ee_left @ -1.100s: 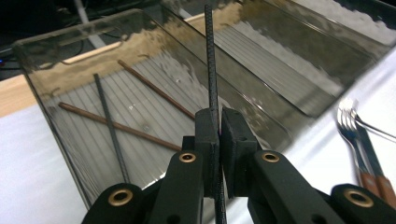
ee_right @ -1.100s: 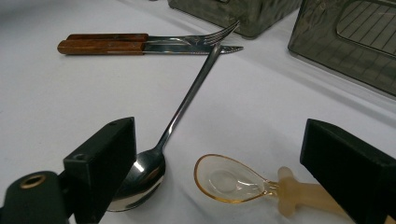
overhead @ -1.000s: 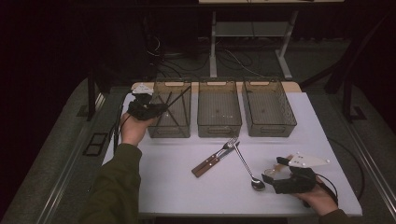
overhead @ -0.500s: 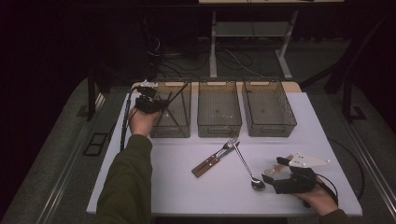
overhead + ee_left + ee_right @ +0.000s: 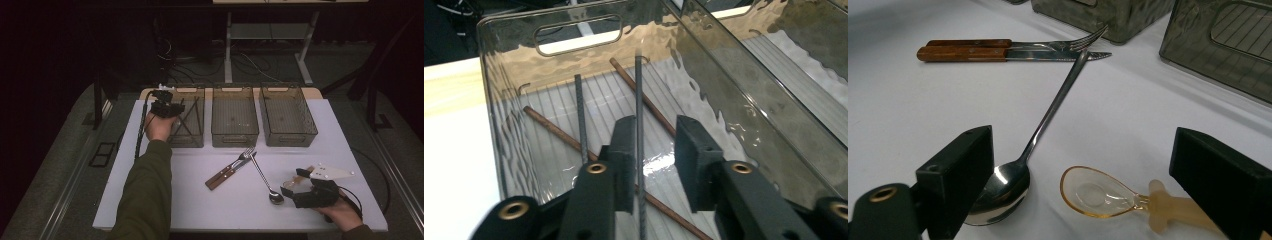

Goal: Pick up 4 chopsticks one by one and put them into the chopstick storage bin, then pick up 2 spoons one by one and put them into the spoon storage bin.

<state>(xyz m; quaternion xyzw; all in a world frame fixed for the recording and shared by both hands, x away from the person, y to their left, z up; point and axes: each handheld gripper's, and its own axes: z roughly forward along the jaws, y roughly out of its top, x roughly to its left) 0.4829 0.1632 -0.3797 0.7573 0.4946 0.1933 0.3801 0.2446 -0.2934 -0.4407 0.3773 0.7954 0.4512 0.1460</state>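
- The left gripper (image 5: pixel 172 107) hangs over the leftmost of three smoky clear plastic bins (image 5: pixel 186 131), held by the person's left hand (image 5: pixel 159 127) at the far left of the white table (image 5: pixel 150 200).
- In the left gripper view its jaws have just been opening and now stand a narrow way apart. A dark grey thin rod (image 5: pixel 639 125) runs up between them, close along the left-hand jaw; whether it touches that pad is hard to tell, and the pads do not squeeze it.
- That rod lies inside the leftmost bin (image 5: pixel 514 55) with three more sticks: a second dark grey rod (image 5: pixel 580 115) just to its left, and two reddish-brown thin sticks (image 5: pixel 644 100) that lie slantwise on the ribbed floor beneath.
- The right gripper (image 5: pixel 300 187) rests low at the near right of the table in the person's right hand (image 5: pixel 342 212), with its jaws spread wide and nothing gripped.
- Between those jaws, in the right gripper view, lie the bowl of a shiny steel spoon (image 5: pixel 1043 130), next to the left-hand jaw, and a small amber clear plastic spoon with a pale handle (image 5: pixel 1113 197) nearer the right-hand jaw.
- The steel spoon's handle reaches away to a wooden-handled fork (image 5: pixel 1013 44) and a wooden-handled knife (image 5: pixel 1003 54), which lie side by side; its tip lies over the knife blade.
- The middle bin (image 5: pixel 235 117) and the right bin (image 5: pixel 287 115) stand just beside each other beyond the cutlery.
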